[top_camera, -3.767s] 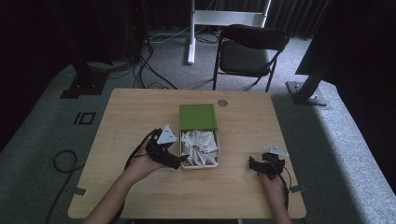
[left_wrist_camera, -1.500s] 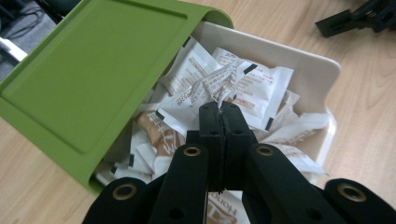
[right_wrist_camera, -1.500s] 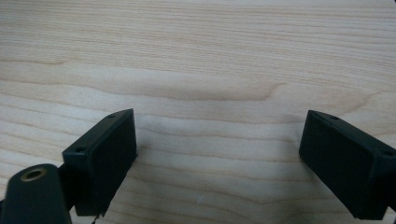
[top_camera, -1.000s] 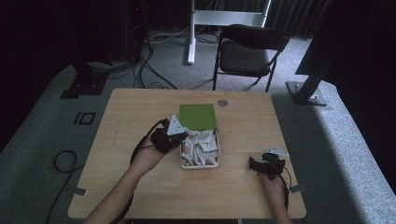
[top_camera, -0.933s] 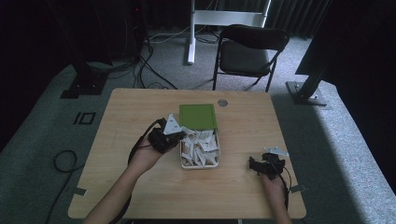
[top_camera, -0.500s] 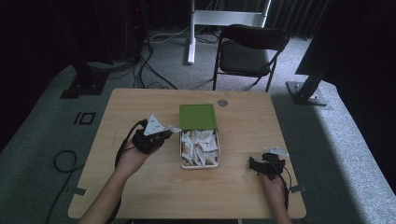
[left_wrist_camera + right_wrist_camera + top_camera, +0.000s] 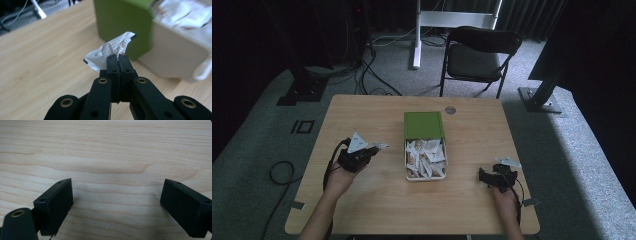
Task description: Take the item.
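Note:
A white box [image 7: 407, 161] with a green lid [image 7: 423, 124] slid back sits mid-table, full of small white printed packets [image 7: 427, 156]. My left gripper [image 7: 371, 149] is to the left of the box, shut on one crumpled white packet [image 7: 380, 146]. In the left gripper view the packet [image 7: 110, 48] sticks out above the closed fingertips [image 7: 112, 65], with the green lid [image 7: 122, 22] and the box wall [image 7: 180, 55] behind. My right gripper [image 7: 484, 176] rests near the table's right front, open. In the right gripper view my right gripper [image 7: 117, 205] has bare wood between its jaws.
The wooden table [image 7: 362, 210] has a round cable hole [image 7: 450, 110] near its far edge. A black folding chair [image 7: 477, 55] stands beyond the table, and cables lie on the carpet at the left [image 7: 279, 172].
My left gripper drew a packet out of the box and carried it left, away from the box, over the bare table. The right gripper has stayed put.

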`<control>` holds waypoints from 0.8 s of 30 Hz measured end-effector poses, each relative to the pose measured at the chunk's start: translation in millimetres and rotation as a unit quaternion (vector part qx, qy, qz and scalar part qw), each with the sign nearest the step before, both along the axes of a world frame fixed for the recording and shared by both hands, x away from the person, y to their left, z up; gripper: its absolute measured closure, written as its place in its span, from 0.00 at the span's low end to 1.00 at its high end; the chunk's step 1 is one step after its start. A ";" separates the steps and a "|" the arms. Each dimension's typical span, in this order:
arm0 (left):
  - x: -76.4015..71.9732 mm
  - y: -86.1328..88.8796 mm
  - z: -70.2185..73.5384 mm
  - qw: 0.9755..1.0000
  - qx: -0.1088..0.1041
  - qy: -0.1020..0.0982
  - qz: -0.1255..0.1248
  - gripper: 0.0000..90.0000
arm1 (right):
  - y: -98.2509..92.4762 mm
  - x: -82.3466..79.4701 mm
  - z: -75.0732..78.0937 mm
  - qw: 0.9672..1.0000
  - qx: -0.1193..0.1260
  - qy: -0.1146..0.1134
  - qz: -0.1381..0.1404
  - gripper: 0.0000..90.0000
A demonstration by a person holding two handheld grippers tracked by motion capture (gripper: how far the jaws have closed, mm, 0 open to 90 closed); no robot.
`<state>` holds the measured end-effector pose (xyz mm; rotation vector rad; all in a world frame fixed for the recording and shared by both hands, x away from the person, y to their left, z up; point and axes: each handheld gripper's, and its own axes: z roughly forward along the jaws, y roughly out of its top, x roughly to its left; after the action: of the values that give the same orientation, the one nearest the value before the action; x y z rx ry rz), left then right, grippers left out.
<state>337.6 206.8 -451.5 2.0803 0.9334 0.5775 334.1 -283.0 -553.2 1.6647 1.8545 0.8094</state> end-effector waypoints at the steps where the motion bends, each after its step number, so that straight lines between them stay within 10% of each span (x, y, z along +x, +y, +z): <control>1: 0.6 3.4 -4.1 1.000 0.000 0.002 0.006 1.00 | 0.0 0.0 0.0 1.000 0.000 0.000 0.000 0.12; 24: 22.9 53.6 -73.8 0.995 -0.025 0.037 0.092 1.00 | 0.0 0.0 0.0 1.000 0.000 0.000 0.000 0.12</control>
<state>360.5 260.4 -525.3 1.9950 1.1791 0.5694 334.1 -283.1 -553.2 1.6642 1.8545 0.8089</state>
